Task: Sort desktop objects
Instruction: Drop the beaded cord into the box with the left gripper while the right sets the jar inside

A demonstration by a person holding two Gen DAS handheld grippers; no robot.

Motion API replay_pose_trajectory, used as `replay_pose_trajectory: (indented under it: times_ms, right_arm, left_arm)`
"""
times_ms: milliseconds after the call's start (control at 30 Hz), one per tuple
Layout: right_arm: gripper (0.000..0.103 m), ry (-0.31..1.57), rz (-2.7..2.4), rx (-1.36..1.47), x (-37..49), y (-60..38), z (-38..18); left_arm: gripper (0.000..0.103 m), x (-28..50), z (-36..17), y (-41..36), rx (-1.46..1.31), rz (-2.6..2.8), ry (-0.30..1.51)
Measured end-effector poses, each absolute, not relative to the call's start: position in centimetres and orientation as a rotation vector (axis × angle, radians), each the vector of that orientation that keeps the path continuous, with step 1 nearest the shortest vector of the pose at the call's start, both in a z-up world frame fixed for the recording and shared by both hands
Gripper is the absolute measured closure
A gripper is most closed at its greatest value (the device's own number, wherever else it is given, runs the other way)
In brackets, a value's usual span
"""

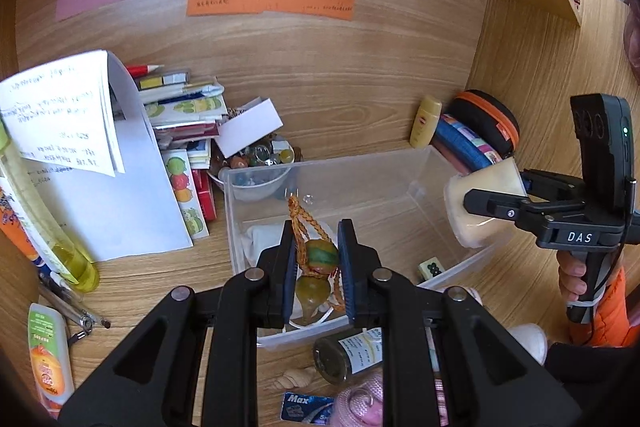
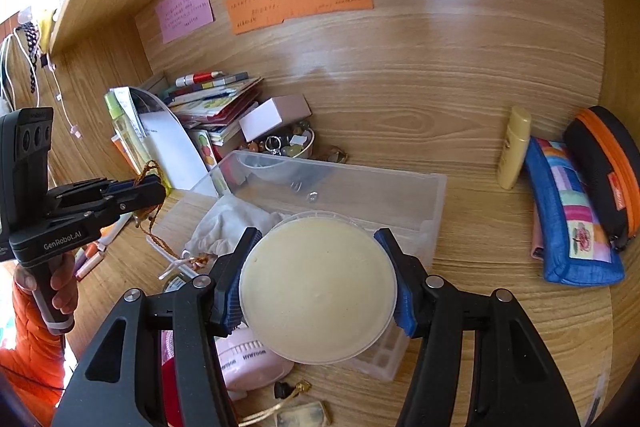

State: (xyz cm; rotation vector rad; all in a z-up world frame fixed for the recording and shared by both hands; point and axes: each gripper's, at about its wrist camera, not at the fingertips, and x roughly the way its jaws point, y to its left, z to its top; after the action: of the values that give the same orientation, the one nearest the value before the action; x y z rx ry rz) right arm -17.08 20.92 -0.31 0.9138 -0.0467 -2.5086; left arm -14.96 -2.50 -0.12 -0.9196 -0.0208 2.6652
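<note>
My left gripper (image 1: 317,259) is shut on an orange braided cord with green-and-amber beads (image 1: 320,255), held above the clear plastic box (image 1: 356,167). From the right wrist view this gripper (image 2: 158,187) shows at the left with the cord (image 2: 160,243) dangling from it. My right gripper (image 2: 318,283) is shut on a round cream-coloured tub (image 2: 318,287), its pads pressing both sides, over the box (image 2: 400,187). In the left wrist view the same gripper (image 1: 496,195) and tub (image 1: 468,223) hang at the box's right end. White cloth (image 2: 228,223) lies inside the box.
Stacked books and papers (image 1: 100,155) and a bowl of trinkets (image 1: 260,163) stand at the back left. A yellow bottle (image 2: 514,147), blue pouch (image 2: 568,219) and black-orange case (image 2: 608,171) sit at the right. A small jar (image 1: 348,351), a pink item (image 2: 252,359) and pens (image 1: 72,307) lie near the front.
</note>
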Motion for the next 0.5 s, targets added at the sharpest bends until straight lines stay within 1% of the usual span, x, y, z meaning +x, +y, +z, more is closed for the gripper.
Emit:
replay_pose_trajectory:
  times_ms: [500]
  right_arm:
    - [0.049,0.026,-2.442,1.036,-20.3,16.9,-3.2]
  left_arm:
    - [0.085,-17.2,-3.4,-2.6,-1.002,2.581,-0.009]
